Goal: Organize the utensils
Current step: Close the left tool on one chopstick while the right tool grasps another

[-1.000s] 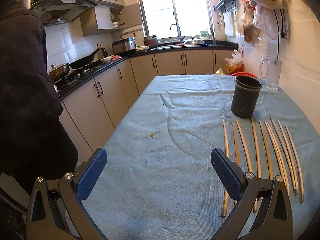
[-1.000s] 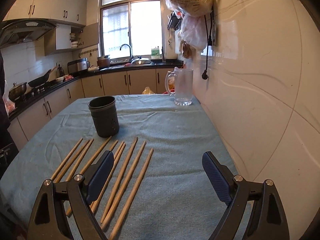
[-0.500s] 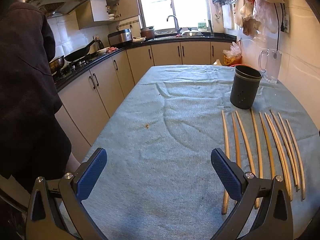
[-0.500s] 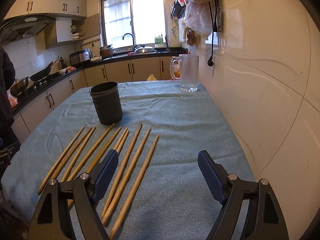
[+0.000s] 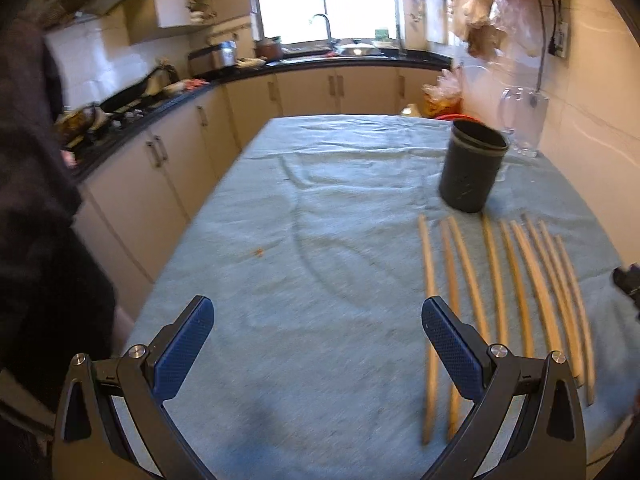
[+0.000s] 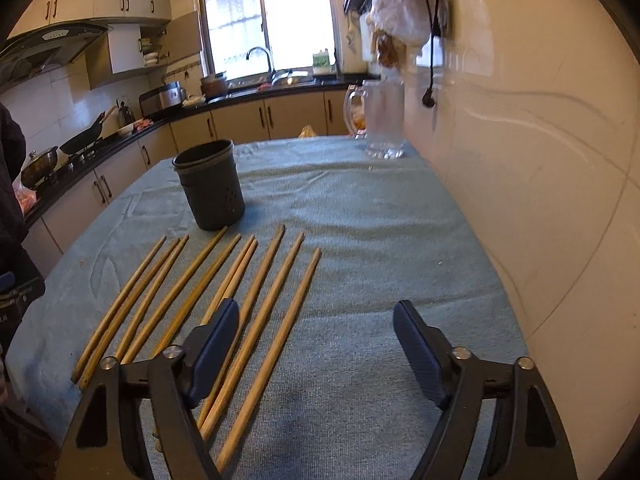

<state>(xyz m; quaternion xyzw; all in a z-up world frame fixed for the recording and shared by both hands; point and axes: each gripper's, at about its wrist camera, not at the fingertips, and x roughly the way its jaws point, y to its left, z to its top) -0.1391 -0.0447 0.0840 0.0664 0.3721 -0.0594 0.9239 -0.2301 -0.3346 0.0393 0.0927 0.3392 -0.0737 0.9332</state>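
We see the left gripper (image 5: 318,344) with its blue-padded jaws spread wide and nothing between them; only bare cloth lies in the gap. Its right pad sits over the near ends of the leftmost sticks. The right gripper (image 6: 316,344) has its jaws closing, still well apart, with no object gripped; its left pad overlaps the near part of the row.

From the right wrist view, the row of long tan wooden chopsticks (image 6: 256,292) lies flat at 10 to 11 o'clock from the jaws, the sticks roughly parallel and fanned slightly. Beyond their far ends, at 11 o'clock, the dark grey cylindrical utensil holder (image 6: 210,186) stands upright, just beside the stick tips.

The light blue cloth-covered table (image 6: 400,240) carries all of these. A clear glass mug with a handle (image 6: 380,120) stands at 12 o'clock near the white tiled wall (image 6: 520,140).
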